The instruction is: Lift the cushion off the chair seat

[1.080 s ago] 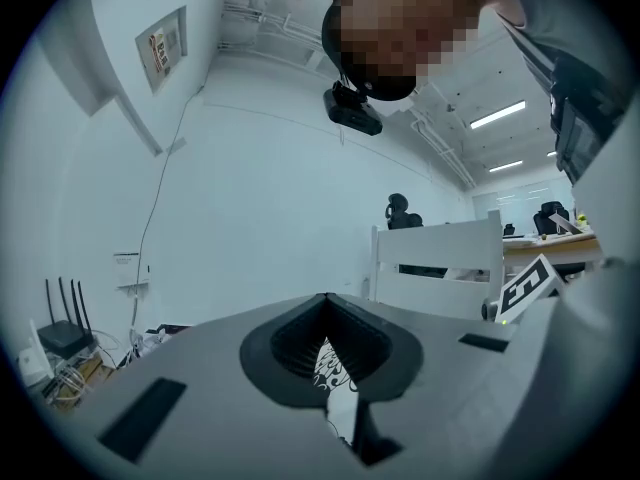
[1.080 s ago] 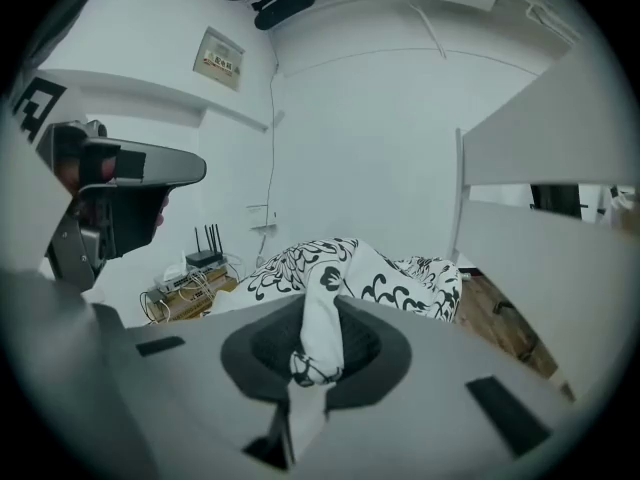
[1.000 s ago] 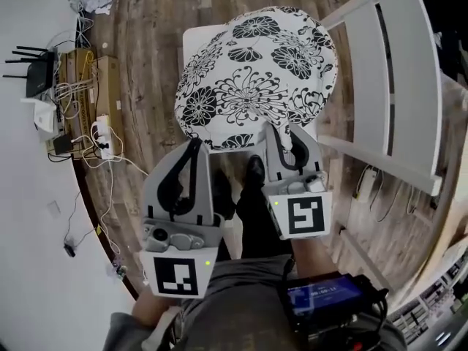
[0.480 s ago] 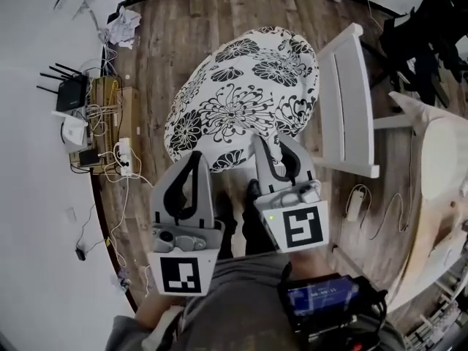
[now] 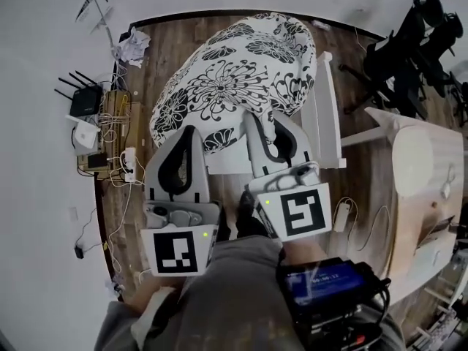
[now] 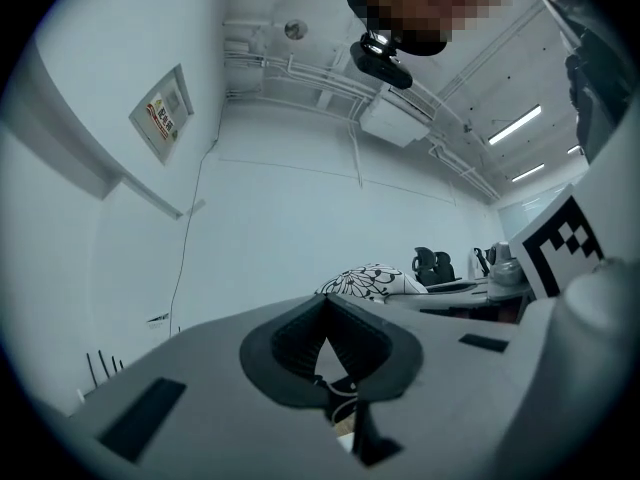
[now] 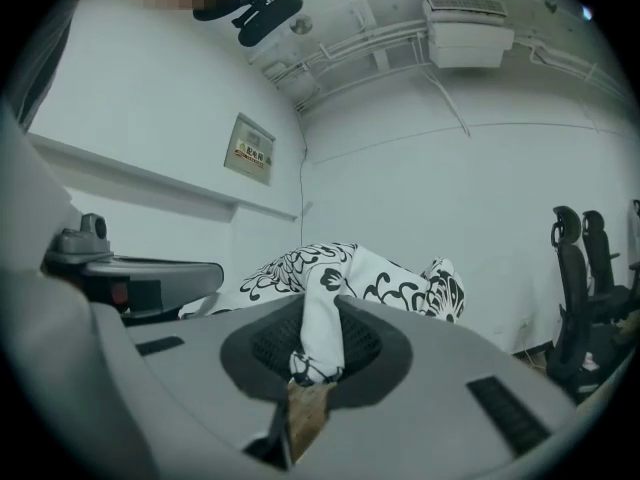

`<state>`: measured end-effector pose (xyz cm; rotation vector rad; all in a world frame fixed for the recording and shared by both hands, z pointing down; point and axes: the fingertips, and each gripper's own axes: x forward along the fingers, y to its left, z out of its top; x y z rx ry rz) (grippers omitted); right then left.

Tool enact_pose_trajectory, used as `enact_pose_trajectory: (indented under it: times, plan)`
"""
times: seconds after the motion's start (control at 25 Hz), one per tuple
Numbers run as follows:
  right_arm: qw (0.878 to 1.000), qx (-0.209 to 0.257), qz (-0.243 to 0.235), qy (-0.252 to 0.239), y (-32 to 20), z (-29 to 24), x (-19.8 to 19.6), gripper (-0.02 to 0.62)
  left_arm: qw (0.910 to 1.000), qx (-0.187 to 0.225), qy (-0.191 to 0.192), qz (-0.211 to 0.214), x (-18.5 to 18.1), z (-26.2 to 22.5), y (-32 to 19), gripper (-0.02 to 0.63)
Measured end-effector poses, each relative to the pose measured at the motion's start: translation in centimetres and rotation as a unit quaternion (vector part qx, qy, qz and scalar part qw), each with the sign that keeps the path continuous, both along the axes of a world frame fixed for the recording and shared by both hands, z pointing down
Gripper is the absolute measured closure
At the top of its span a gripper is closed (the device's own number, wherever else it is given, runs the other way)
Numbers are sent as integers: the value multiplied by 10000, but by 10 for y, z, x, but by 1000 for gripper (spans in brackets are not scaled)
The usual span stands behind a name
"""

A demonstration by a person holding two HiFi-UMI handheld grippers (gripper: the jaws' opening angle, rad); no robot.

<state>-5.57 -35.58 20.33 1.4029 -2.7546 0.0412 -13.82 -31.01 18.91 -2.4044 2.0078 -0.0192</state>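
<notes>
Head view: right tool pinches the edge of the cushion above the chair. Beside it, left tool is pressed together.

Head view: I look steeply down from above.
Gripper views: I look level along close jaws.
Shared: cushion.

Cushion, floral: edge pinched in right gripper; left gripper beside. Chair, white, below. Router, left.
</notes>
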Motion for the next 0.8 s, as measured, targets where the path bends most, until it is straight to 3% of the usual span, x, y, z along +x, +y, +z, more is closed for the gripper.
enact_pose_trajectory:
  times: [0.44, 0.64, 0.8]
  plan:
    - [9988, 488, 45, -31, 20, -65, -3, 560, 9985, 492, -17, -246, -13, -60, 1, 600]
    - [9956, 932, -25, -44, 24, -86, -3, 560, 9976, 668, -16, -200, -8, -71, 0, 600]
    - [9950, 1003, 23, -14, 25, -89, 1, 562, 9973, 719, -47, -142, -2, -74, 1, 600]
